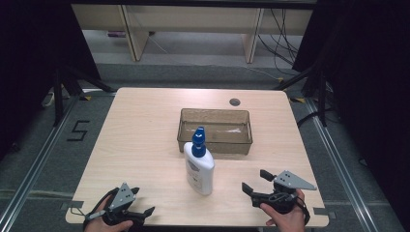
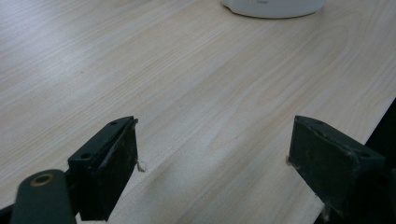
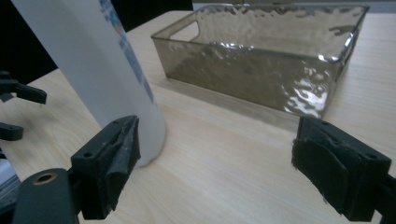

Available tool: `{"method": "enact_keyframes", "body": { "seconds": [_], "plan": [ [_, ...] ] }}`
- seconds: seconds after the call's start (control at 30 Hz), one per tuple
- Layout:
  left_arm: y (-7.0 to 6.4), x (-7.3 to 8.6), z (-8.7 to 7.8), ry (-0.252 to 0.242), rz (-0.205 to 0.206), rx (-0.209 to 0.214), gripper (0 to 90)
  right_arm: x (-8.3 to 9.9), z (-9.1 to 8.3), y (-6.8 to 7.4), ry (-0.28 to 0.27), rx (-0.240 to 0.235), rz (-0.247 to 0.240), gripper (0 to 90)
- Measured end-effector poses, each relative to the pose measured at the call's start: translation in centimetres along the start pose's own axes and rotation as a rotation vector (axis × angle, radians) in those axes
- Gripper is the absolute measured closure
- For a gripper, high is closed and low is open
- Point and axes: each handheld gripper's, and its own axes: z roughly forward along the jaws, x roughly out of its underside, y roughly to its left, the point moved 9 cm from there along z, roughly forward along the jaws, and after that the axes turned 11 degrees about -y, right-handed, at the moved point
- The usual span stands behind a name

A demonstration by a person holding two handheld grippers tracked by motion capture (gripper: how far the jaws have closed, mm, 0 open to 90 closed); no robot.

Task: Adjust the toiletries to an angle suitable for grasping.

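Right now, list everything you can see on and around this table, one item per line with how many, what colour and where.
Bottle: one, white with a blue spray top, upright near the middle of the table, in front of the bin.
Bin: one, clear smoky-brown plastic, nothing in it, behind the bottle.
Table: one, light wood, with a round cable hole near the far edge.
Floor mark "5": one, black, left of the table.
Desk legs: pale wood, background beyond the table.
Cables: several, black, on the floor at the back right.
Left gripper: one, black, near front left edge, jaws apart, holding nothing.
Right gripper: one, black, front right, jaws apart, beside the bottle.
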Motion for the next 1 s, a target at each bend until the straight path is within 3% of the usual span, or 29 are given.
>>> {"method": "enact_keyframes", "body": {
  "seconds": [0.1,0.27,0.33,0.4,0.63,0.83,0.87,0.93,1.0],
  "plan": [
    [0.0,0.0,0.0,0.004,-0.001,0.004,15.1,-0.9,0.1,0.5,-0.013,-0.017,-0.042,15.4],
    [0.3,0.1,0.1,0.013,0.014,-0.019,15.1,-2.3,0.2,2.1,-0.042,-0.061,-0.037,15.4],
    [0.2,0.1,0.0,0.020,0.013,-0.006,15.1,-2.8,0.3,2.6,-0.056,-0.078,-0.046,15.4],
    [0.3,0.1,0.1,0.007,0.014,-0.014,15.0,-3.3,0.3,3.4,-0.054,-0.094,-0.024,15.4],
    [0.3,0.2,-0.1,0.024,0.015,-0.008,15.0,-5.6,1.0,5.3,-0.080,-0.138,-0.085,15.6],
    [0.1,0.1,0.0,0.010,-0.006,0.000,15.0,-7.3,1.7,7.3,-0.090,-0.190,-0.086,15.6],
    [0.1,0.1,0.0,0.010,-0.005,0.000,15.0,-7.6,1.8,7.2,-0.096,-0.187,-0.122,15.7],
    [0.1,0.1,0.0,0.006,-0.007,-0.001,15.1,-7.9,2.0,8.1,-0.086,-0.208,-0.097,15.8],
    [0.2,0.2,-0.1,0.021,0.013,-0.005,15.1,-8.3,2.3,8.3,-0.097,-0.218,-0.112,16.1]
  ]
}}
